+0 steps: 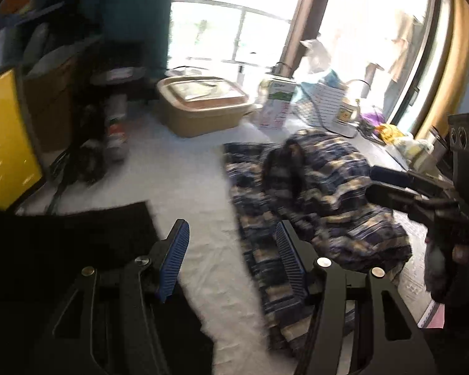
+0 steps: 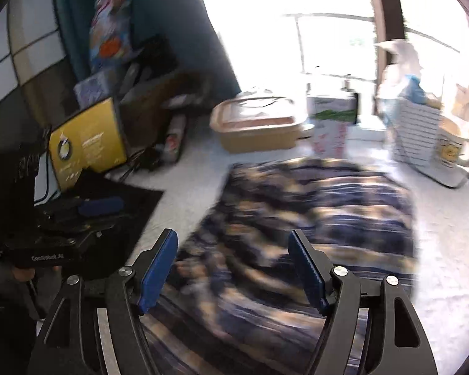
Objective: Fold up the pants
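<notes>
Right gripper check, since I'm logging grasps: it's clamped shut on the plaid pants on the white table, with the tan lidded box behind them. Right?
Not quite. The right gripper is open above the plaid pants, not clamped, as the right wrist view shows. The white table and tan lidded box are as you say.

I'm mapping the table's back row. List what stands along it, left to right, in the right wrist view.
Yellow box → tan lidded tub → white and green carton → striped white basket → cream mug.
</notes>
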`<control>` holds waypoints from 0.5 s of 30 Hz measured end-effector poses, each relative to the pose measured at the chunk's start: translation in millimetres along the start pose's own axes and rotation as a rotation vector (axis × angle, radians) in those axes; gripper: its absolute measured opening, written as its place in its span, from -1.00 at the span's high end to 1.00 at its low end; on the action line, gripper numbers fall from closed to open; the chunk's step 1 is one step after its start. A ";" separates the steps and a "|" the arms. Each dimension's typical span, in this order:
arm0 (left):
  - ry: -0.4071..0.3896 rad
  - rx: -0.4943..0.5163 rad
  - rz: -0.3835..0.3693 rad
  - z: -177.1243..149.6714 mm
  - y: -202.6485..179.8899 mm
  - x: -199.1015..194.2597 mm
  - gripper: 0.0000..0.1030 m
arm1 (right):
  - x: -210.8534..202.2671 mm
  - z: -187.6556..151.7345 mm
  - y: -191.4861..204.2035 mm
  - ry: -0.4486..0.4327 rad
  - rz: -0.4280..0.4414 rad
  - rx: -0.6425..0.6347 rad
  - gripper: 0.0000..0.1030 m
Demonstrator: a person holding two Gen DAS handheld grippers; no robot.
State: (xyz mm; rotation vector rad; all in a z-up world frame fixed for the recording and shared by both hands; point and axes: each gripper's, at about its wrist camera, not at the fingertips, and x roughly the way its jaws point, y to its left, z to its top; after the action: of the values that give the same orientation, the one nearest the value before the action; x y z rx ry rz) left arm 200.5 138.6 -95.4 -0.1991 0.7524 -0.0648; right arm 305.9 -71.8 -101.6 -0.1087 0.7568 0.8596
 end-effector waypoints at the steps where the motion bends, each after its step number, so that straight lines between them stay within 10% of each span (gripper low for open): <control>1: 0.003 0.014 -0.007 3.6 -6.1 3.4 -0.13 | -6.2 -0.2 -11.1 -0.011 -0.023 0.012 -0.45; 11: 0.057 0.182 -0.069 43.7 -72.9 70.8 -0.30 | -40.3 -16.1 -112.4 -0.060 -0.170 0.174 -0.45; 15: 0.104 0.193 -0.037 53.2 -75.8 97.2 0.37 | -42.1 -22.3 -130.0 -0.067 -0.179 0.190 -0.45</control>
State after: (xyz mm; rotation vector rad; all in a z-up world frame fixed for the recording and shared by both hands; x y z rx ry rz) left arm 308.7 60.1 -107.5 -0.0254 0.8408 -0.1832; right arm 369.5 -193.7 -117.6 0.0216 0.7501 0.6156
